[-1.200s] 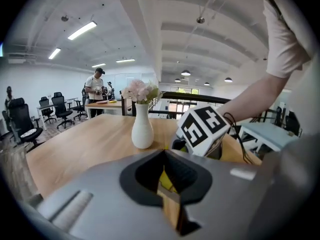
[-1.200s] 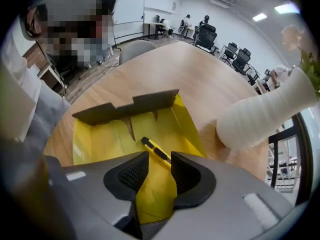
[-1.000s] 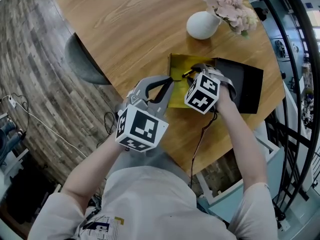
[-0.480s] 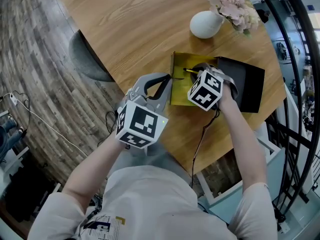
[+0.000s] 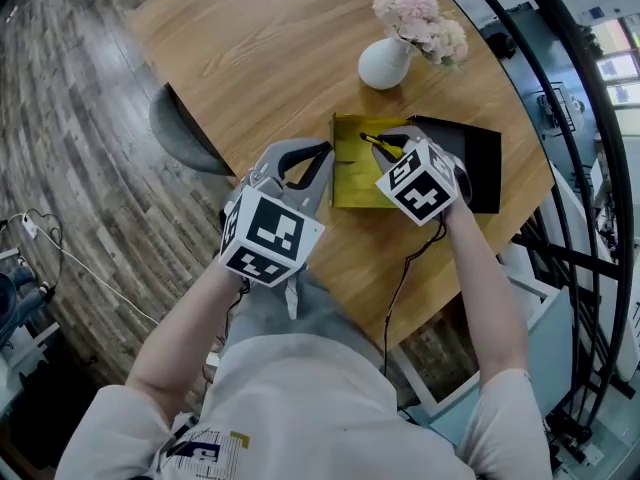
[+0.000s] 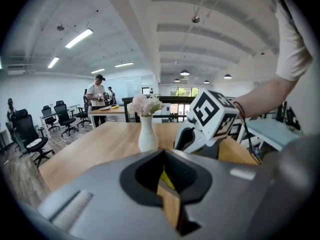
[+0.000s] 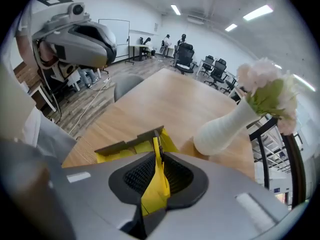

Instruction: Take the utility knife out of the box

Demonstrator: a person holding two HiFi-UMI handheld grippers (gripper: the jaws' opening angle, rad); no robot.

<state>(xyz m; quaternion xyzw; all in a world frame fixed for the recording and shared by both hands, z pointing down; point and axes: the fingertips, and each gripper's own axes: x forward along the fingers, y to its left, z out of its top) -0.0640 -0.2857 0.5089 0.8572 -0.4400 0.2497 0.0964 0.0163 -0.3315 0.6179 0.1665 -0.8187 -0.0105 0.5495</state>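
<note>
Head view: at the far left a grey chair sits against the edge of the wooden counter. Next comes the left tool, its tips just beside the left wall of the open yellow box. In the left gripper view its jaws stand only a narrow slit apart, and nothing shows through the slit but the counter's wood and a sliver of yellow. Over the box's yellow inside lies the utility knife, its dark tip pointing left. Its other end is in the right tool, which points steeply down from under its marker cube. The right gripper view shows both black pads pressed on the knife's yellow body, which runs forward from the pinch above the box. Whether the knife is fully clear of the box walls cannot be told. Beyond the box stands a white vase of pale pink flowers. At the right, just beside the box, a black lid lies flat on the counter.
</note>
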